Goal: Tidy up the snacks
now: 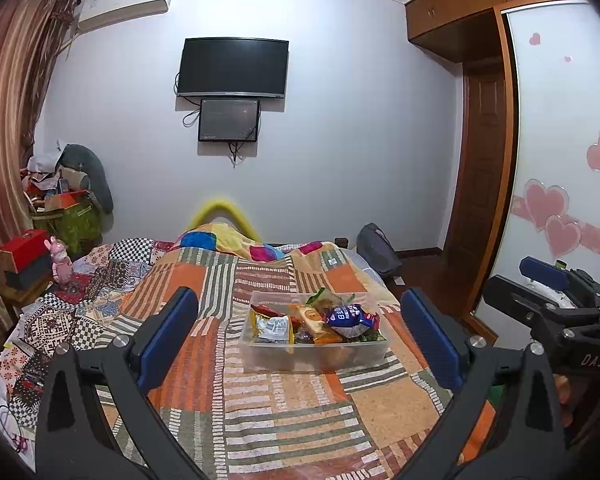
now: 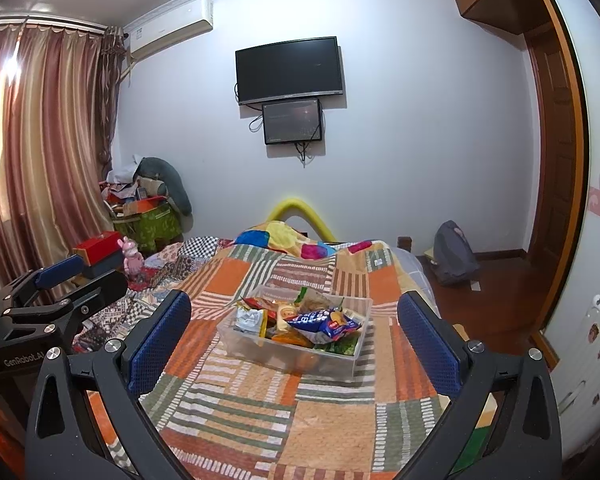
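Left wrist view: bed (image 1: 284,412) w/ clear bin (image 1: 314,354) mid-quilt, snacks (image 1: 350,316) heaped inside. Left gripper (image 1: 298,338) & right gripper (image 2: 294,340) both spread wide, empty, short of bin. Approach from above, pinch one packet, not the rim.

Orange-green striped patchwork blanket (image 1: 284,400); blue fingers (image 1: 168,332); clear bin (image 2: 240,338).

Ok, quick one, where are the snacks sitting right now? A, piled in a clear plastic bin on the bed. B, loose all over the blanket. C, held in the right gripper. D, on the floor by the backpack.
A: the snack packets are heaped inside the clear plastic bin, which rests on the patchwork blanket, while the left gripper and right gripper are both open and hold nothing.
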Tool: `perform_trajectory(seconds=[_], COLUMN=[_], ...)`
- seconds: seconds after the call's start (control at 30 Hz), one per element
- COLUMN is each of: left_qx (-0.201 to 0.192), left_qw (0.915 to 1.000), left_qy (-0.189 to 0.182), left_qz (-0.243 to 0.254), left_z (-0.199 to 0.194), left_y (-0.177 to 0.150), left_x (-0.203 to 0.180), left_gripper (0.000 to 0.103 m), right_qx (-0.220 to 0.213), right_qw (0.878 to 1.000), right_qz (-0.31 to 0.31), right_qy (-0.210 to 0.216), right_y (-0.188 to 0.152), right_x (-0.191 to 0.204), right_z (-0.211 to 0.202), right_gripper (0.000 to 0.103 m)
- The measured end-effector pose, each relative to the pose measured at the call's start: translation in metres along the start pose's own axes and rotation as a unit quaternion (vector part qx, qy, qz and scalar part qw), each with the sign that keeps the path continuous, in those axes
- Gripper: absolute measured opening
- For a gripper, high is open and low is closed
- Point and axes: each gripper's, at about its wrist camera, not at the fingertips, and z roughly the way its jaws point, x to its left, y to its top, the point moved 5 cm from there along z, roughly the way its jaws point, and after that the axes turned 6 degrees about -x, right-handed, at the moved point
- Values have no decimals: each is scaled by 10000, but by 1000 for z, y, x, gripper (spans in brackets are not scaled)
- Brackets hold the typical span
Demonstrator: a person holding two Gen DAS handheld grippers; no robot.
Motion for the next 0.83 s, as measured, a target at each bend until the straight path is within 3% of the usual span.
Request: perform_trajectory(seconds=[0.83], left_qx=[105], left_qw=[9996], left_qy=[-276], left_qz=[-28], left_z=[-3], left_y=[-1], left_x=[-5], left_gripper=[103], right_qx=[3], right_qw=[10000], right_qz=[-42], right_qy=[4], right_y=[-2], right_x=[2], right_z=[-2], right_gripper=[103])
